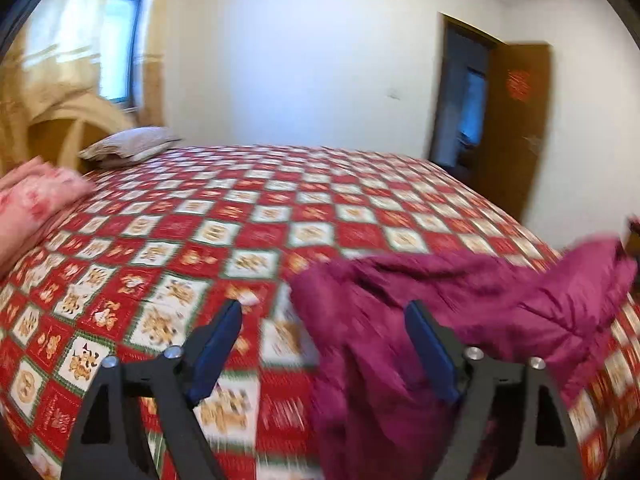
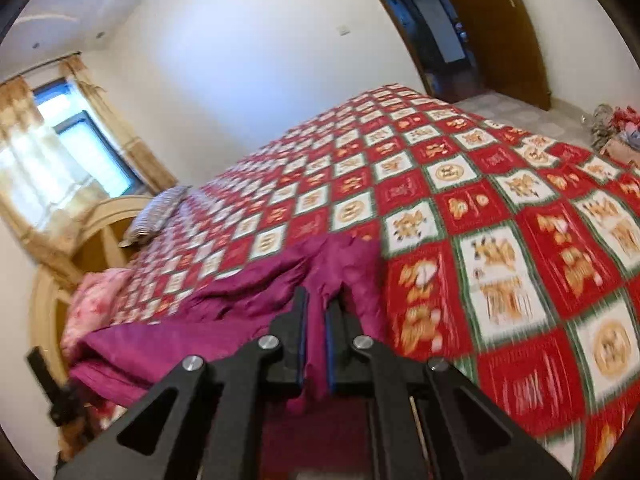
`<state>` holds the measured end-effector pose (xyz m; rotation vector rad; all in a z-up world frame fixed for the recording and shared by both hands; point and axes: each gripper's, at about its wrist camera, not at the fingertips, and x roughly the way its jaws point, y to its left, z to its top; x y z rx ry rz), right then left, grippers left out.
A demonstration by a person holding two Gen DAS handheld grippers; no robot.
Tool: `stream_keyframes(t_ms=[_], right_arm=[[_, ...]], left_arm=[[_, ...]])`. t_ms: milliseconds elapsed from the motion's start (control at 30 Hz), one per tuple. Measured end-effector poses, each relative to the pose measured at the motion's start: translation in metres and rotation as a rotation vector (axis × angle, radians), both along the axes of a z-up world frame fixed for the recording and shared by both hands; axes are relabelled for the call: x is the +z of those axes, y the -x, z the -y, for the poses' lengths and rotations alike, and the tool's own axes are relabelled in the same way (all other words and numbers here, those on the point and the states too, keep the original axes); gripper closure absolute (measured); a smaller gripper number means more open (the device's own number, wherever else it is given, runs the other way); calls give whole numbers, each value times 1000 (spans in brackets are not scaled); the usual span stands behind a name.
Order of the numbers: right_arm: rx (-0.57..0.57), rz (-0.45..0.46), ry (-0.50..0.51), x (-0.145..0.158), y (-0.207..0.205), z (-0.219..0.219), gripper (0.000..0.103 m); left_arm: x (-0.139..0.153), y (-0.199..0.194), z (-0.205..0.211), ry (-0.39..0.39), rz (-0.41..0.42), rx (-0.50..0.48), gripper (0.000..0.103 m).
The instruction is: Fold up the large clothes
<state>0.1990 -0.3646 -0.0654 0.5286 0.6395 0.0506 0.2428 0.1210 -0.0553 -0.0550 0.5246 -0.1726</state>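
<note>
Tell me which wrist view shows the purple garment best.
The left wrist view: the purple garment spreads across the bed, most of its crumpled length visible beside the open left gripper. The right wrist view shows a foreshortened part, its near fold pinched and partly hidden by the right gripper.

Two wrist views, set low over the bed (image 1: pixel 280 208).
The bed, window (image 2: pixel 80 148) and doorway (image 1: pixel 460 92) are shared by both.

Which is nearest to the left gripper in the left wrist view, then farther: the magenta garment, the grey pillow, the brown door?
1. Magenta garment, draped over the right finger of the open left gripper.
2. Grey pillow, far left, at the head of the bed.
3. Brown door, beyond the bed's far right corner.
</note>
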Motion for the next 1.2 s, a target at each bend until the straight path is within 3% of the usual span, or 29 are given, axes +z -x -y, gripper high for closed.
stream_keyframes(t_ms=[100,133,167,200,233,367,467,600,733,1000,1200], right_arm=[[-60,-10,18,-19,-36,6,91],[-89,-16,30,-25,-46,8,77],[-108,-19,44,-27,-52,10,42],[-132,-22,62,-30,-57,11,23],[-159,-10,76,-31,-58,12,14],[-150,3,166,-26,-55,-6,18],[-67,32,269,-21,-48,-42,20],[55,58,332,-24,-44,-91,20],[190,45,433,-41,-55,-135,21],[152,-8,478,-54,-111,-131,24],[140,-28,487,-67,-136,-132,24]], left_arm=[[-11,-35,-8,12,-42,109,19],[-13,-40,-10,3,-50,143,19],[-16,-47,-11,-14,-61,189,19],[-18,-53,-14,-34,-73,256,19],[-19,-56,-15,-52,-76,304,19],[-12,-54,1,-85,-22,331,19],[-10,-45,49,-151,31,215,18],[-19,-38,118,-249,75,44,16],[-37,-54,152,-345,91,13,13],[-51,-115,133,-288,-9,126,13],[-83,-145,113,-222,-120,195,13]])
